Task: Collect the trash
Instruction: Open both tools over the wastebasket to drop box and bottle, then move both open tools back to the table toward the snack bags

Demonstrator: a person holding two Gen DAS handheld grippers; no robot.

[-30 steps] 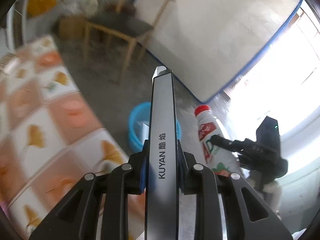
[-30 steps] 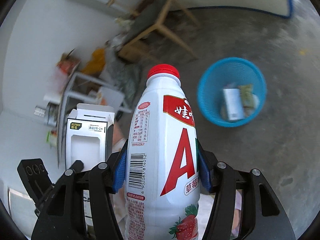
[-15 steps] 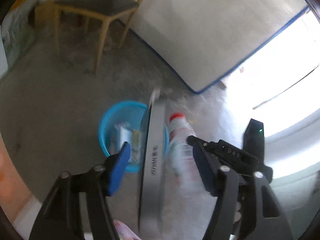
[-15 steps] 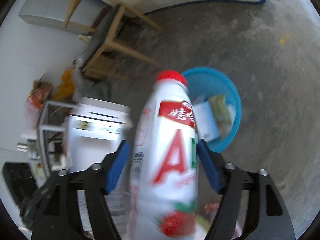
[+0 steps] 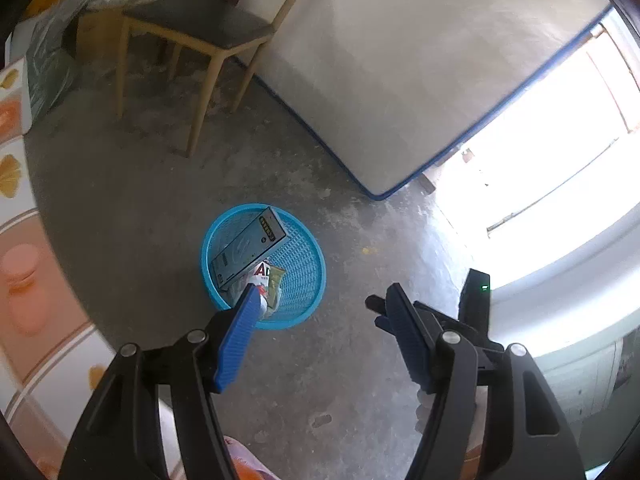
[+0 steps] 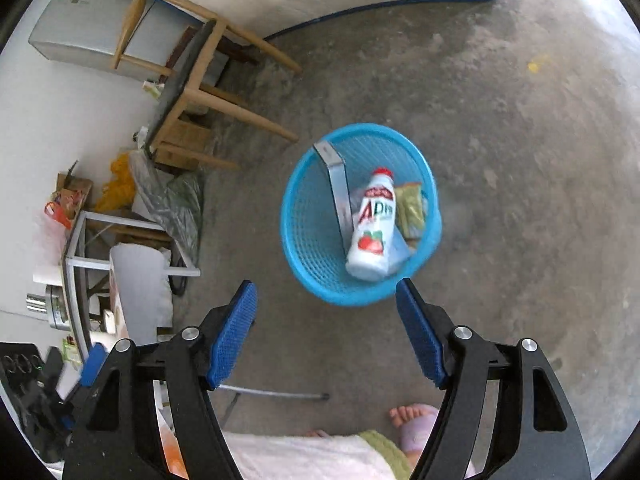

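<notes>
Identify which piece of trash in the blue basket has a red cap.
The white bottle with the strawberry label, lying in the blue basket. The flat grey box beside it and the green packet have no cap.

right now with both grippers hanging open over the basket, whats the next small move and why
Probably lift both away and turn back toward the patterned tabletop to look for more trash. The left gripper and right gripper are open and hold nothing, while the bottle and the flat grey box already lie inside the blue basket.
</notes>
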